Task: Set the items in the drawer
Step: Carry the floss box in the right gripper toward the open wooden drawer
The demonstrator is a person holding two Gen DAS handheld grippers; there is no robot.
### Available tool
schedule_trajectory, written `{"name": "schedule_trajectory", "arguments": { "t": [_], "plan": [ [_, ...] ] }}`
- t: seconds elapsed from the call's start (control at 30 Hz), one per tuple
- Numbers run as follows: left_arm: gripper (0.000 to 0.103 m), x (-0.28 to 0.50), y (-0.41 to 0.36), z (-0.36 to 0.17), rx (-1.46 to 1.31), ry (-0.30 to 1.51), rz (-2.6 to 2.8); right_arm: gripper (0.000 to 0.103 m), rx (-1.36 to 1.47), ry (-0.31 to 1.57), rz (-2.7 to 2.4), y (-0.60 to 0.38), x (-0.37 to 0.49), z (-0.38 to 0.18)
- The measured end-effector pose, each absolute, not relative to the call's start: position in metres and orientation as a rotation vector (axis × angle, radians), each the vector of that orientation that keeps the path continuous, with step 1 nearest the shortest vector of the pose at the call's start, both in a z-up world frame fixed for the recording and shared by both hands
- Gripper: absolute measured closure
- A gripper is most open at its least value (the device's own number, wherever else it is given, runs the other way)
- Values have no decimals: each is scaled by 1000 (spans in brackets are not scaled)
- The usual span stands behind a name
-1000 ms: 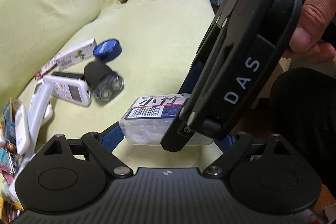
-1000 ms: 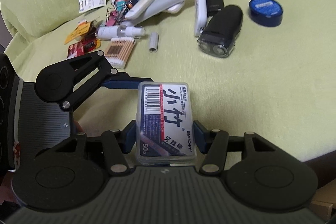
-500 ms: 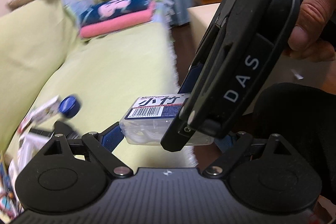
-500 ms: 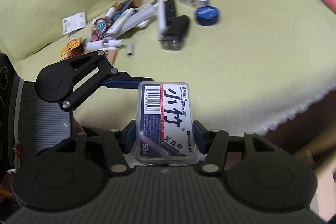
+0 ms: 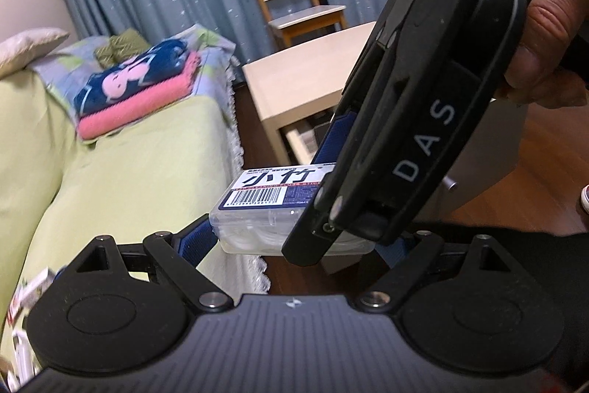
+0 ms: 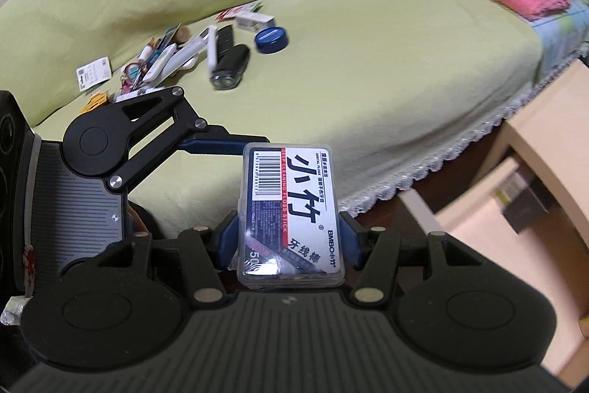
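A clear floss stick box [image 6: 291,201] with a white, blue and red label is held in the air past the sofa's front edge. My right gripper [image 6: 289,240] is shut on its long sides, blue pads [image 6: 228,238] pressed against it. In the left wrist view the same box [image 5: 272,194] lies crosswise between the tips of my left gripper [image 5: 294,240], which bracket its two ends. The right gripper's black body [image 5: 423,135], held by a hand [image 5: 548,35], covers the box's right end. One left finger [image 6: 221,145] reaches the box's far corner.
A pale wooden table [image 6: 552,135] stands right of the sofa, with an open drawer [image 6: 475,223] under its top. A pile of small items, a black shaver [image 6: 230,69] and a blue tin [image 6: 272,39] lie on the green sofa [image 6: 368,80]. Folded towels [image 5: 132,91] and a chair [image 5: 294,10] are farther off.
Both grippers have swung right together with the box, from above the sofa's clutter to beyond its fringe edge. The table and drawer have come into view. The hold on the box is unchanged.
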State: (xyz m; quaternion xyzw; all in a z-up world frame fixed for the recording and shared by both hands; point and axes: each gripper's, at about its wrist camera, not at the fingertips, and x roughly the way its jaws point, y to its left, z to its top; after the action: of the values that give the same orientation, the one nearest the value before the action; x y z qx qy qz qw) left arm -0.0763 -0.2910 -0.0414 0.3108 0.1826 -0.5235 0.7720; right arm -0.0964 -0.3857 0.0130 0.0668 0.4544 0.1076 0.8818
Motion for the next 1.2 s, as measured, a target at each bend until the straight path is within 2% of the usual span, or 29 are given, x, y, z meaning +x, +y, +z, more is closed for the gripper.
{"name": "schedule_trajectory", "arguments": {
  "t": [0.37, 1.2],
  "plan": [
    [14, -104, -332, -33, 725, 355, -1213, 51, 187, 903, 143, -423, -136, 19],
    [14, -110, -373, -34, 771, 337, -1308, 51, 244, 877, 44, -463, -170, 16]
  ]
}}
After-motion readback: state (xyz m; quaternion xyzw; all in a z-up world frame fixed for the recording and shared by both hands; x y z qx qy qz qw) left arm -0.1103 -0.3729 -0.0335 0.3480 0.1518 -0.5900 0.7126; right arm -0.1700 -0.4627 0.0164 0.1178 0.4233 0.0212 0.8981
